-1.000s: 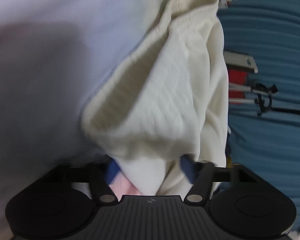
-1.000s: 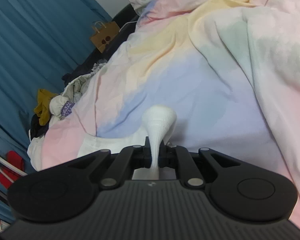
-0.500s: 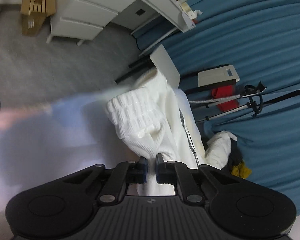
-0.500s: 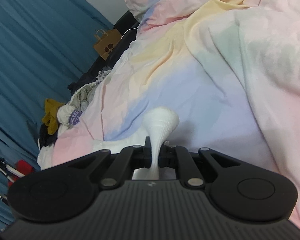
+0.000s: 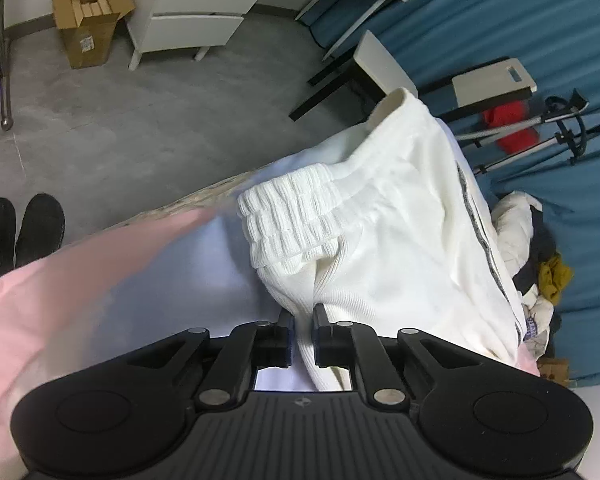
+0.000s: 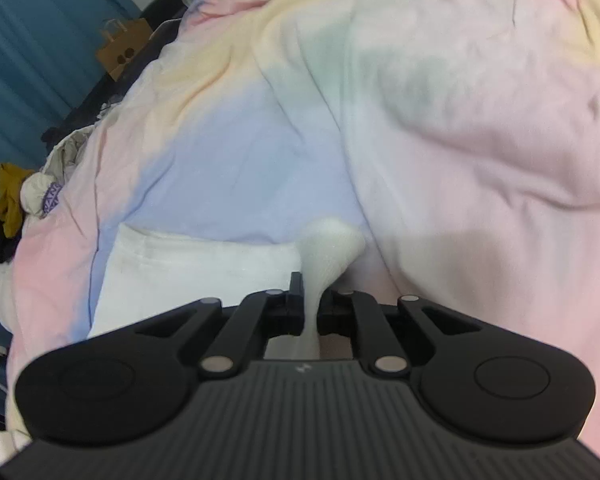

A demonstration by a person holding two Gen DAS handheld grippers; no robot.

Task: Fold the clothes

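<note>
Here, both hand-held grippers (image 5: 301, 330) (image 6: 309, 308) pinched on the white garment (image 5: 388, 240) atop a pastel duvet (image 6: 420, 120), clothes pile (image 5: 540, 272) beside.

My left wrist camera looks down across the bed edge toward the floor (image 5: 140, 128); the right faces the duvet (image 6: 460, 140) closely. Both share the white garment (image 5: 400, 240) (image 6: 188, 272).

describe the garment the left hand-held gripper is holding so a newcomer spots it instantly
Start at the pastel bedsheet filling the lower left of the left wrist view. On it, running up from the left hand-held gripper, lies the white jacket. Its ribbed cuff and grey zipper line set it apart from the crumpled clothes pile beside it.
</note>
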